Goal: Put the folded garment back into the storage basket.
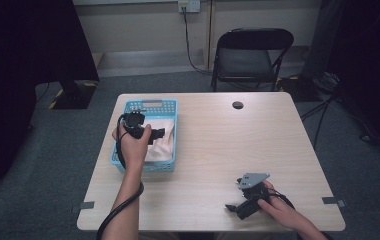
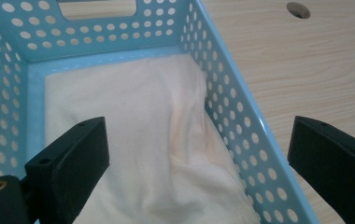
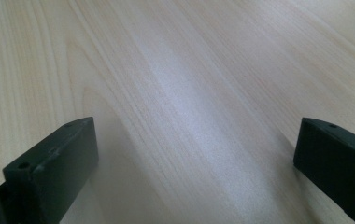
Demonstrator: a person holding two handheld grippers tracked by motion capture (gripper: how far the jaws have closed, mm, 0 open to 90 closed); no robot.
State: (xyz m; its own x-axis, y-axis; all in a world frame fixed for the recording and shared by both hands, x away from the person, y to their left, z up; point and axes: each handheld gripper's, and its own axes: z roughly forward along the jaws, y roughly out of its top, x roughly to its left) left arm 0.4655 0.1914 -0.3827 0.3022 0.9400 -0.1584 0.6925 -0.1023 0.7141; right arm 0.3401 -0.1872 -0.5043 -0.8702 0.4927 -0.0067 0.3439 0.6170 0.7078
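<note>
High view: right tool [image 1: 234, 207] low on the pale wooden counter [image 1: 218, 150], spread and empty; left tool [image 1: 159, 132] over the perforated light-blue plastic basket [image 1: 150, 105], released. Left gripper view: crumpled cream-white cloth [image 2: 133, 140] down inside, right jaw outside the wall; risks snagging that rim and dragging the basket. Right gripper view: bare wood between parted jaws.

A pale cream cloth [image 2: 143, 140] lies crumpled inside a light-blue perforated plastic basket [image 2: 234, 107], covering its floor, with a raised fold along the wall beside the open tabletop. The basket stands upright at the wooden table's [image 1: 228, 150] far left.
</note>
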